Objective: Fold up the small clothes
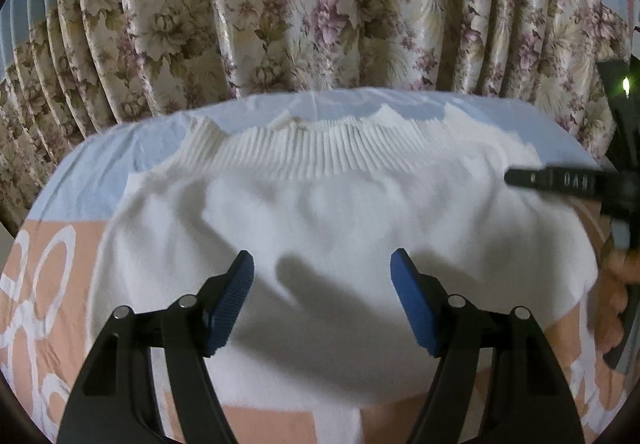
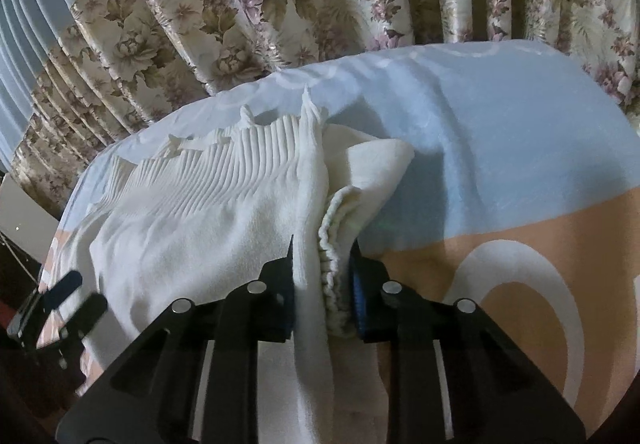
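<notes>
I am seeing the white knit garment lying spread on the blue-and-peach bed sheet, its ribbed hem on the far side. My right tool is clenching the garment's right edge, apparently a bunched fold. My left tool is hovering released above its near middle.

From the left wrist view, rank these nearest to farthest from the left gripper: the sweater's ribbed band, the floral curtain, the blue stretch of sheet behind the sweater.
From the left gripper, open above the white sweater:
1. Ribbed band, straight ahead along the sweater's far edge.
2. Blue stretch of sheet, just beyond the band.
3. Floral curtain, hanging behind the bed.
</notes>
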Tool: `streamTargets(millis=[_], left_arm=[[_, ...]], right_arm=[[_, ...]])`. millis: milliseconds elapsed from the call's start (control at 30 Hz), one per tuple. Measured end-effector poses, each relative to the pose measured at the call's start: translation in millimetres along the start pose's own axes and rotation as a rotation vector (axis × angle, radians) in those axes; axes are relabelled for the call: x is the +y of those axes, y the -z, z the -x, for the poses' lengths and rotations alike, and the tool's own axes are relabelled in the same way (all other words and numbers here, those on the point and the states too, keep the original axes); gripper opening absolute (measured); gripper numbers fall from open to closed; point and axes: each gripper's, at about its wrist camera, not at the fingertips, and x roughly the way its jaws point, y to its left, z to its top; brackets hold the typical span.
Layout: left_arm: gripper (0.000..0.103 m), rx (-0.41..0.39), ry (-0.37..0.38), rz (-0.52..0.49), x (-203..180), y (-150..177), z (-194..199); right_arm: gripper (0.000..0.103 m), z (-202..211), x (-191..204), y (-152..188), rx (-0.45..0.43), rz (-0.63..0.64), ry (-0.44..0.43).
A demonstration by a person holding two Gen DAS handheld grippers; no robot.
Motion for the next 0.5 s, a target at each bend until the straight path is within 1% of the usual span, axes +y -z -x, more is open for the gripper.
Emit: streamTargets(millis=[100, 200, 267, 333, 500], left_arm=[[0.072, 0.019, 0.006, -0.021, -7.4, 8.3, -2.2], [0.073, 0.072, -0.014, -0.053, -15.5, 17.8, -16.7], [0.076, 0.074, -0.015, -0.043, -14.6, 19.9, -19.2], [0.078, 0.084, -0.012, -0.031, -13.2, 19.4, -21.2], [0.077, 0.082, 0.018, -0.003, -4.0, 13.6, -14.7]], right_arm=[[0.021, 7.6, 4.8, -4.5, -0.013, 0.005, 0.012], [0.021, 16.3, 14.0, -10.8, -0.026, 0.025, 0.027], [0.021, 23.9, 21.0, -15.4, -0.035, 0.036, 0.026], [0.02, 30.7, 30.2, -21.3, -0.045, 0.052, 0.025], [0.02, 43.8, 52.8, -33.7, -0.058, 0.083, 0.017]])
